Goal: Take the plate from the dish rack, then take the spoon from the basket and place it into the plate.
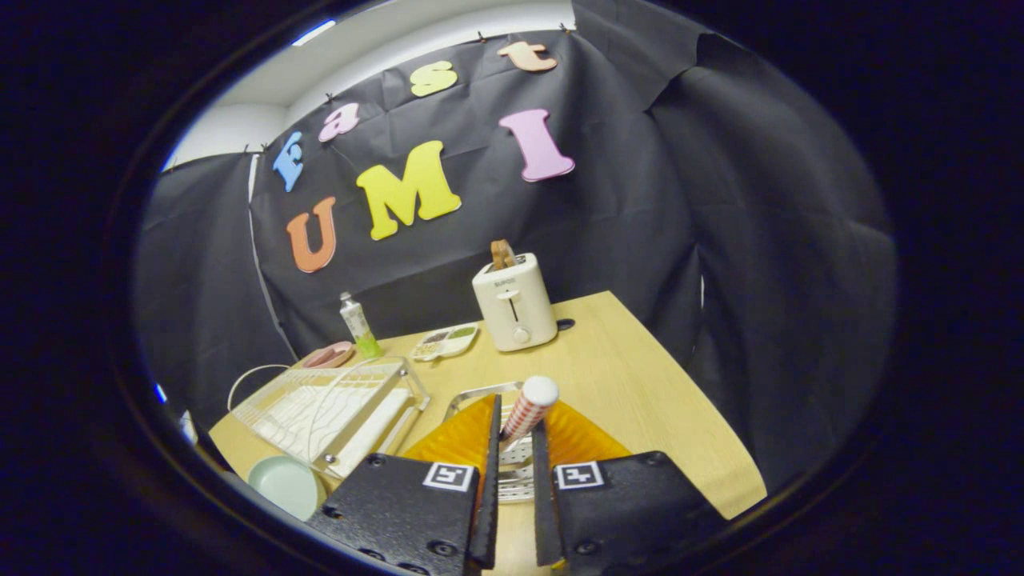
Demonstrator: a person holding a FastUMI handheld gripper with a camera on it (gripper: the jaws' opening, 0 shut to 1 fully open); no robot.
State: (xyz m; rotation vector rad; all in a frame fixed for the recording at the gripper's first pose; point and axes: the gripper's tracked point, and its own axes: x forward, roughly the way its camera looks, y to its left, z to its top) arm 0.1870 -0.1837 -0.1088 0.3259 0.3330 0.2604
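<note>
The gripper (516,436) pinches the spoon (528,408) by its red-and-white striped handle, whose white end sticks up between the fingers above the wire basket (480,396) on the bench (640,384). To the left of the basket stands the white dish rack (328,408), and the pale green plate (284,484) lies on the bench just in front of it. A toaster (514,308) stands beyond the basket.

Soft light comes from a bright strip lamp (314,32) up on the ceiling, so the table (640,384) looks well lit and clear with faint shadows, the dark cloth wall (720,200) soaks up light, and straight lines bend round near the edges.
</note>
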